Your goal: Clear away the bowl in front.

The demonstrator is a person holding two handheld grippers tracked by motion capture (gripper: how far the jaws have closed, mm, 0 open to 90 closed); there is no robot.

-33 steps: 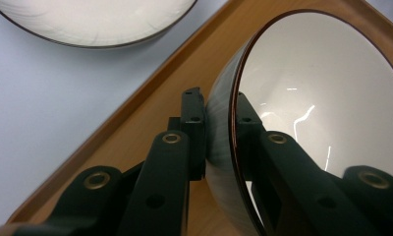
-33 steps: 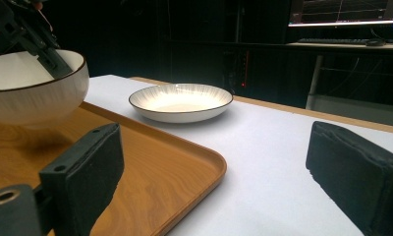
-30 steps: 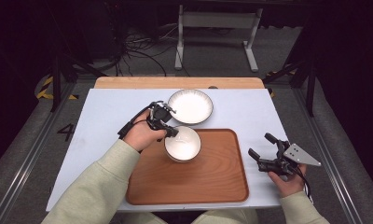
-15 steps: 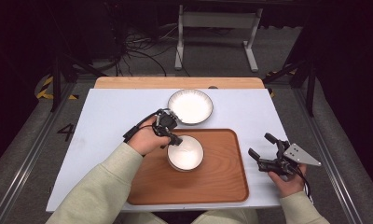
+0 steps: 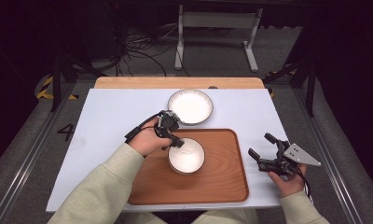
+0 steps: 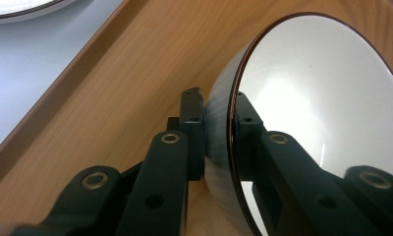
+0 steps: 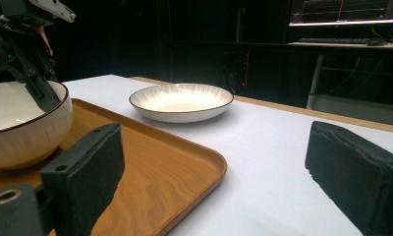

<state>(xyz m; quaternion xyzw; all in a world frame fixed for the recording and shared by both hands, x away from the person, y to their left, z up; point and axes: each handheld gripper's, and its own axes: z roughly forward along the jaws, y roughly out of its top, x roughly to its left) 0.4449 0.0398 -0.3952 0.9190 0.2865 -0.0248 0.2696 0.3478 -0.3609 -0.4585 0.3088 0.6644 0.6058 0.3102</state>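
My left hand-held gripper (image 5: 174, 141) is clamped on the rim of the white bowl (image 5: 187, 156): one jaw inside, one outside against the wall, pads pressing on both sides. The left gripper view shows the dark-edged rim running right between the jaws.

Bowl is on the wooden tray (image 5: 222, 182), in its upper-left part, near the tray's far edge. In the right gripper view the bowl (image 7: 22, 128) looks flat on the tray (image 7: 150, 167); whether its base carries full weight I can't tell.

Tray lies on the near half of the white bench (image 5: 105, 116), its long side along the near edge.

Second dish, a shallow white plate (image 5: 190, 106), stands on the bench just beyond the tray's far edge, apart from the bowl and not touching the tray. My left hand (image 5: 147, 140) is between the plate and the bowl, wrist over the tray's left rim.

Right hand-held gripper (image 5: 261, 150) is open with nothing between the jaws. It's off the tray's right edge, over bare bench, pointing left toward the tray, well apart from the bowl.
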